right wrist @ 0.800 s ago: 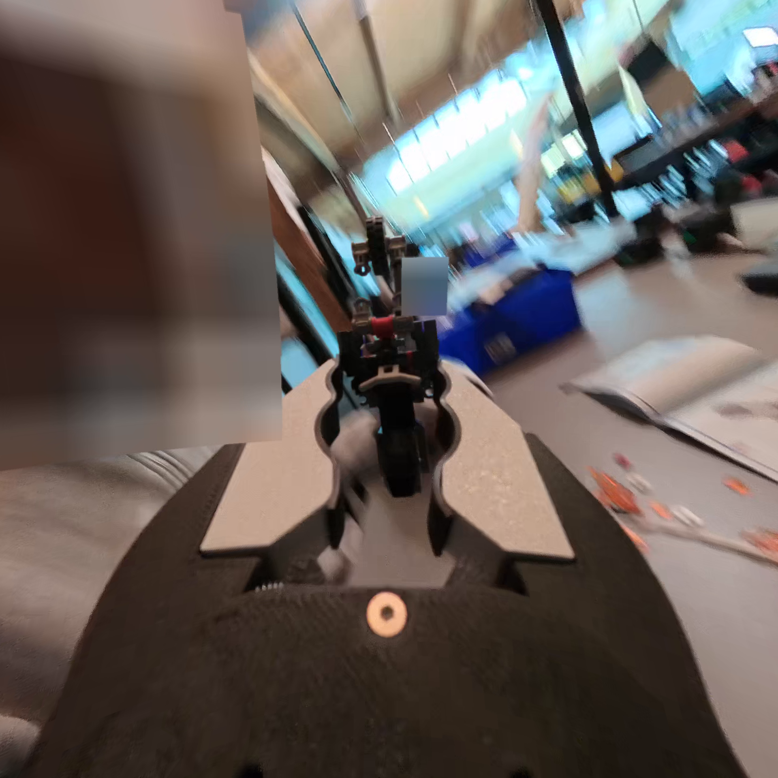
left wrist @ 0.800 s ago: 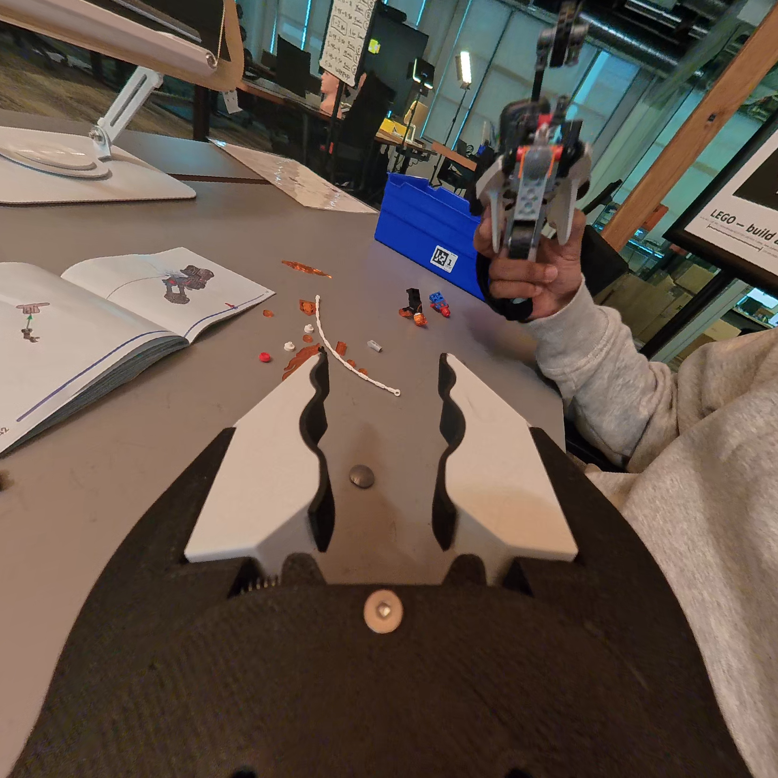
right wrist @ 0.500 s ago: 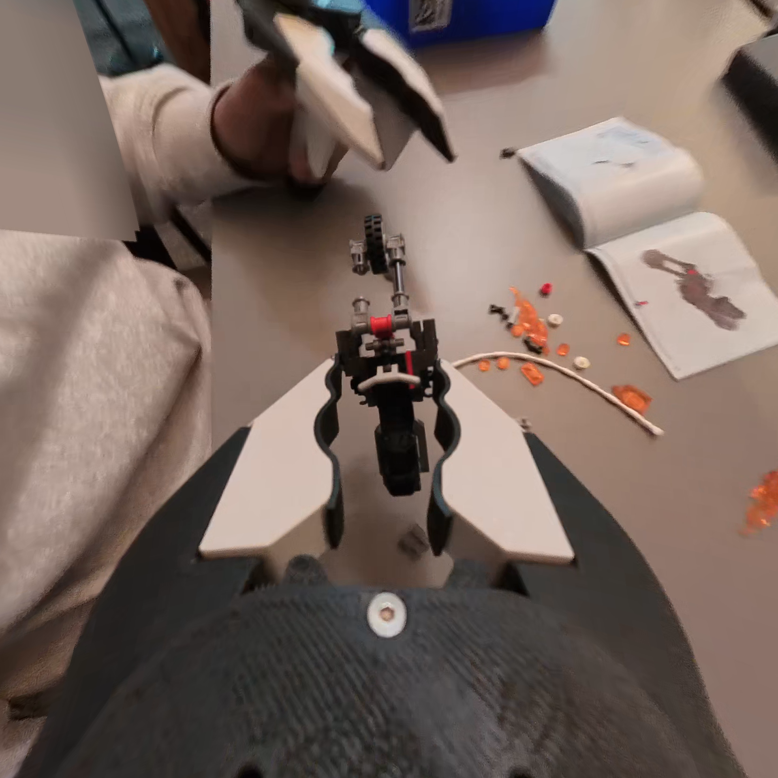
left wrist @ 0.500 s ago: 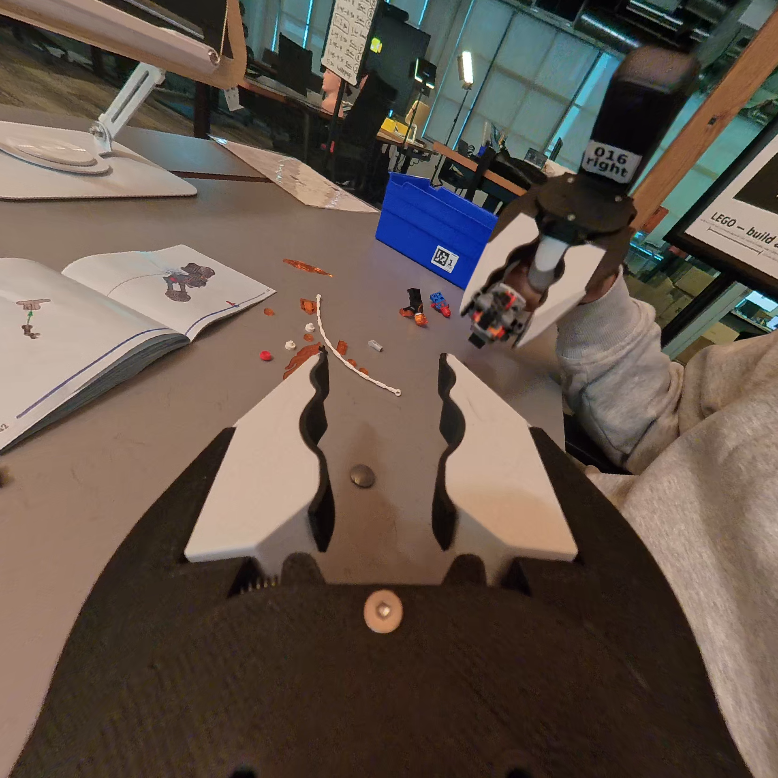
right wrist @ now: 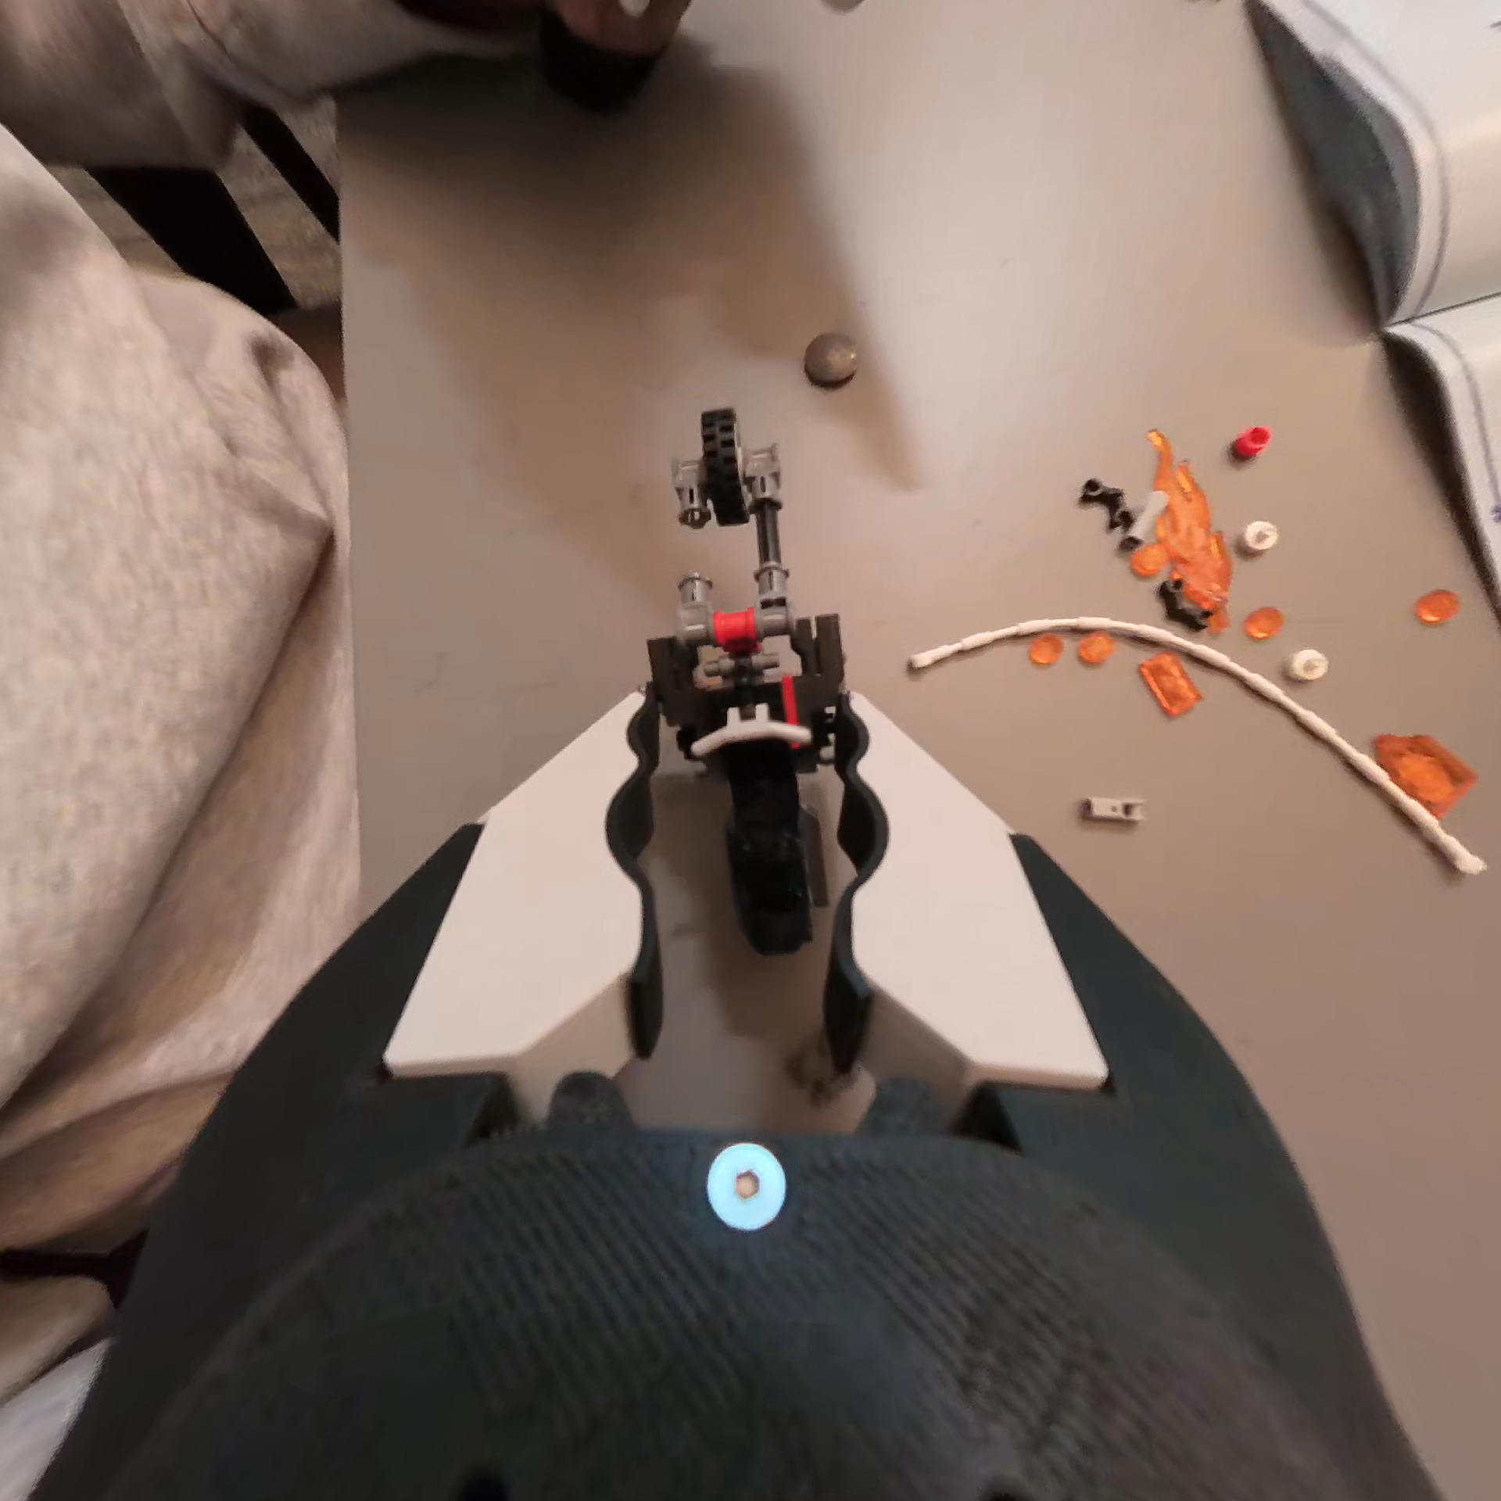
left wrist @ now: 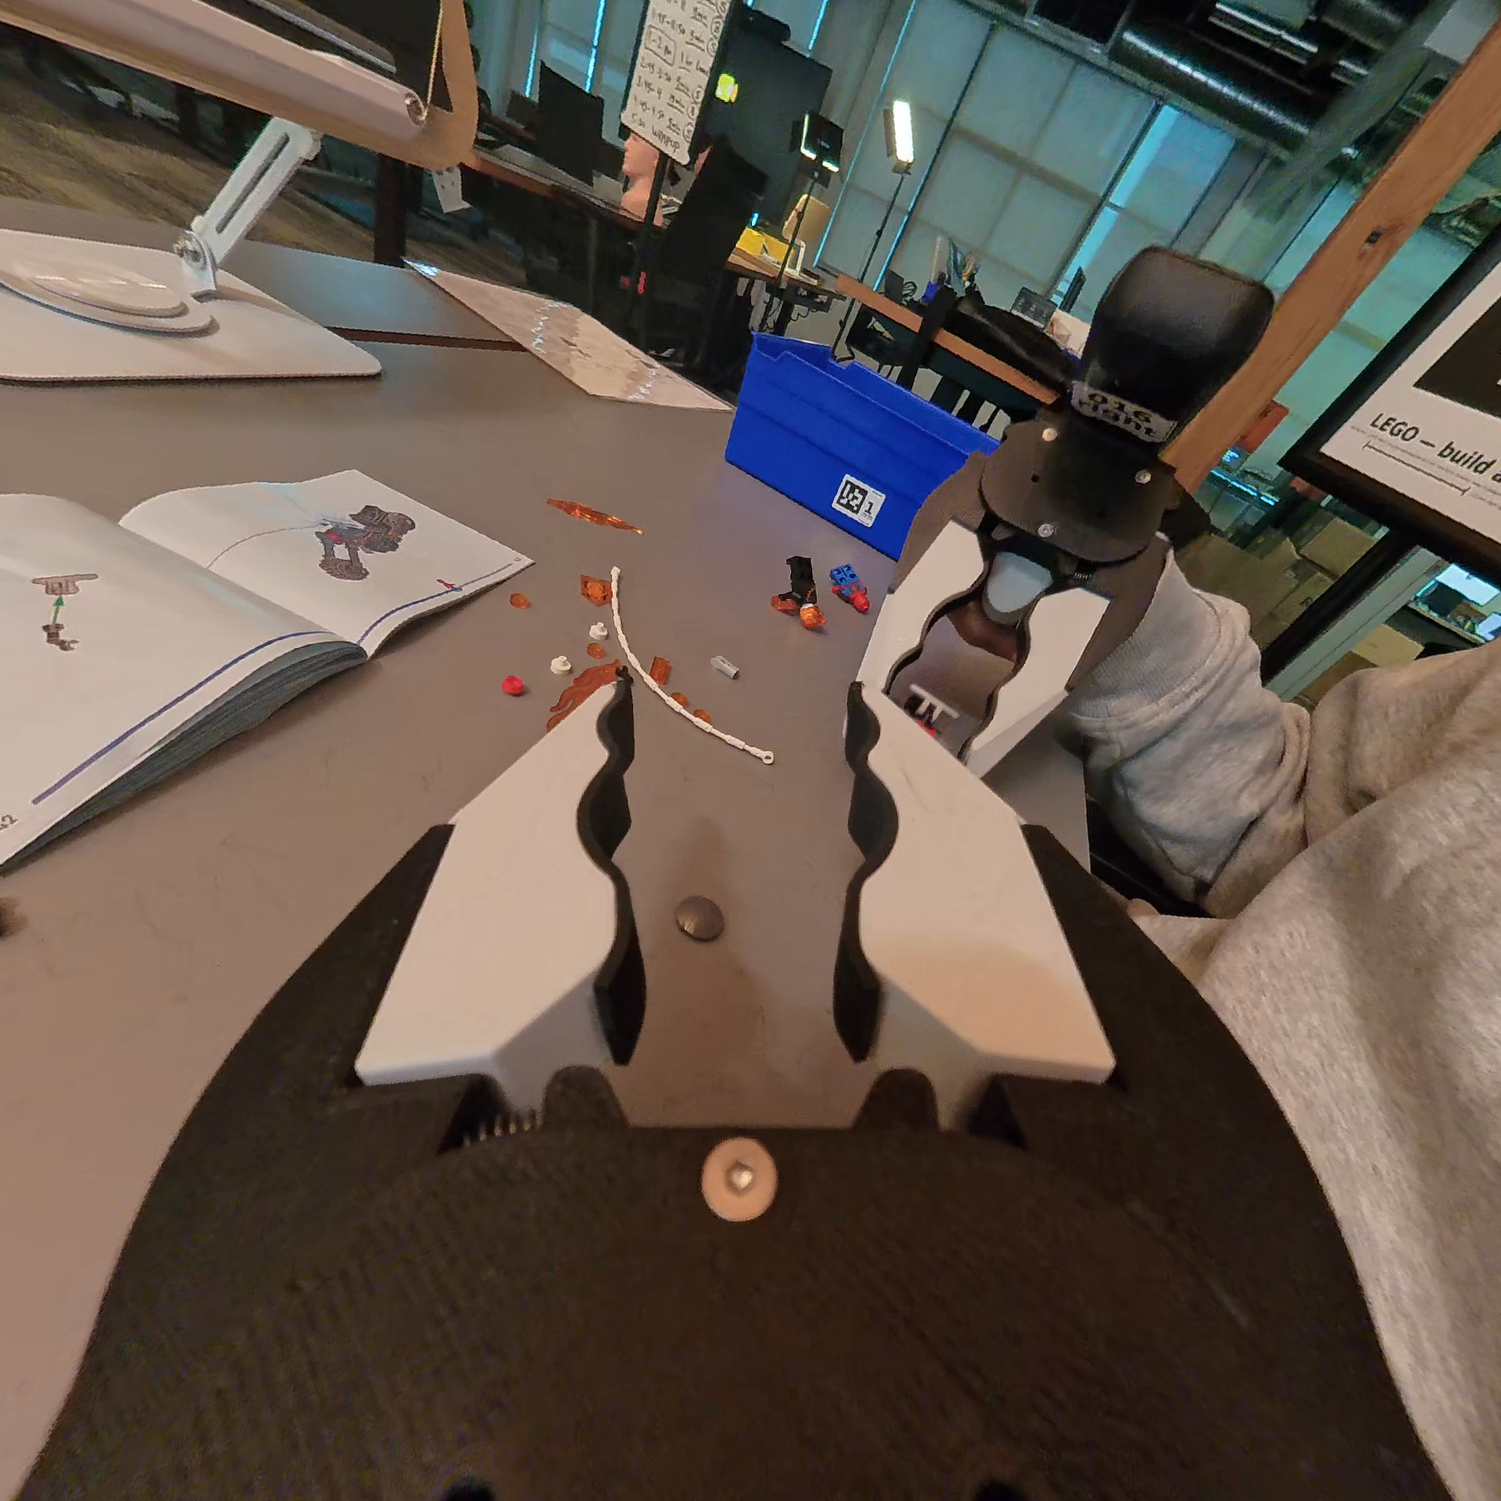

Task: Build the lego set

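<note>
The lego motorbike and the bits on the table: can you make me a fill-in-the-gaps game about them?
1. The right gripper is shut on the lego ____.
2. The left gripper is open and holds ____.
3. The long bendy chain on the table is coloured ____.
4. The bin past the loose pieces is coloured ____.

Missing words: motorbike; nothing; white; blue

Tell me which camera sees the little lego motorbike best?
The right wrist view: the lego motorbike sits centred between the right hand-held gripper's fingers, wheel and red part clear. The left wrist view shows only a sliver of it behind that gripper.
</note>
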Tool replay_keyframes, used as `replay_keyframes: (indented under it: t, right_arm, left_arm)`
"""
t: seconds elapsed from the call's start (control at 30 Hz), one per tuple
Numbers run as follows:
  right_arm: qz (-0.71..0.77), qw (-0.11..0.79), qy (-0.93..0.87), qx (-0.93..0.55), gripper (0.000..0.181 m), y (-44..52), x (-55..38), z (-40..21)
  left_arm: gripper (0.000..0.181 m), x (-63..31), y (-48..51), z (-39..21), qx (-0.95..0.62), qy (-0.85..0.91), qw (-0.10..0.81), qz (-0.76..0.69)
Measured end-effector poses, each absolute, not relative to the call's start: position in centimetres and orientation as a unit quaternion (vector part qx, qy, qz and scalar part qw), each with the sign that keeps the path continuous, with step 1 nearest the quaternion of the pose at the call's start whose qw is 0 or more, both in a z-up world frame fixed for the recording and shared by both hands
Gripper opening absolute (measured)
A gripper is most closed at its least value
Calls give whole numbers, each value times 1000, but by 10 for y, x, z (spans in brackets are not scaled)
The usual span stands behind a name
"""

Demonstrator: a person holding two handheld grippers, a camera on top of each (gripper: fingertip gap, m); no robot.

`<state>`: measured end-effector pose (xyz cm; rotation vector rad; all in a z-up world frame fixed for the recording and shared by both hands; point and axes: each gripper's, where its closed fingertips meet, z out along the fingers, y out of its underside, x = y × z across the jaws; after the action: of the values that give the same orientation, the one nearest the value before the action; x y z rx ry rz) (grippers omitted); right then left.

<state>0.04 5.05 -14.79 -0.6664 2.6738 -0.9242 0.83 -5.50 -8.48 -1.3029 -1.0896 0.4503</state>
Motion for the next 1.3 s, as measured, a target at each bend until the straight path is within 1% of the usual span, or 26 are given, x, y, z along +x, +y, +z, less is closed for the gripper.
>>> replay_keyframes:
  t: [0.63,0.8,0.87,1.13,1.3]
  right_arm:
    - [-303,115,915,-242,42,44,8,-163]
    - [-319,119,909,-239,55,43,9,-154]
    - [-326,117,909,-232,56,46,5,-148]
    - [-338,101,914,-199,44,68,-24,-130]
    - [-332,113,915,-199,34,75,-25,-130]
  left_arm:
    - [51,8,-55,-85,-569,-478,639,196]
    - [51,8,-55,-84,-569,-478,639,197]
    - [51,8,-55,-85,-569,-478,639,196]
    - [51,8,-55,-85,-570,-478,639,196]
    - [51,8,-55,-85,-569,-479,639,195]
